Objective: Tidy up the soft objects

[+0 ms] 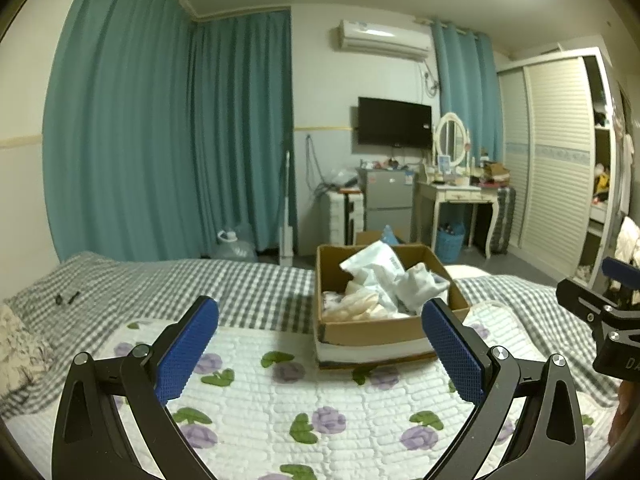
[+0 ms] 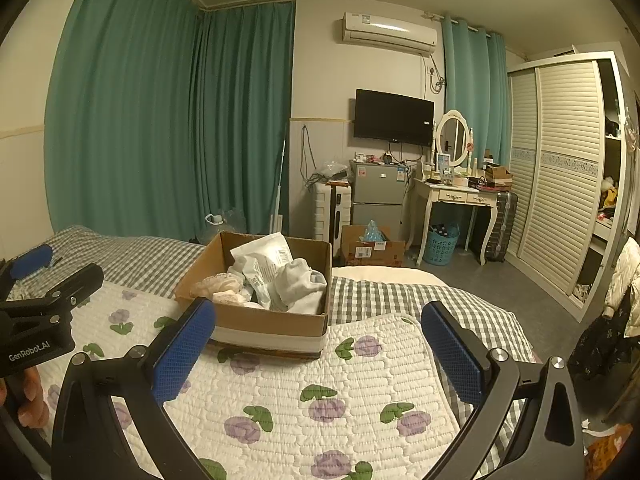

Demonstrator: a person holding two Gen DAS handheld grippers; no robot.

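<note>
A cardboard box (image 1: 384, 330) stands on the bed, on the far edge of a white quilted pad with purple flowers (image 1: 280, 400). In it lie white plastic bags (image 1: 378, 266), a white garment (image 1: 420, 286) and a cream lace piece (image 1: 356, 306). My left gripper (image 1: 320, 340) is open and empty, just in front of the box. My right gripper (image 2: 318, 344) is open and empty, in front of the box (image 2: 272, 330) and to its right. The box's soft things show there too: bags (image 2: 262, 264), garment (image 2: 298, 284), lace (image 2: 218, 286).
The bed has a grey checked sheet (image 1: 180, 284). A patterned pillow (image 1: 20, 344) lies at left. Beyond the bed are teal curtains (image 1: 160, 140), a small fridge (image 2: 378, 196), a dressing table (image 2: 456, 196), a floor box (image 2: 372, 246), a blue basket (image 2: 440, 244) and a wardrobe (image 2: 560, 168).
</note>
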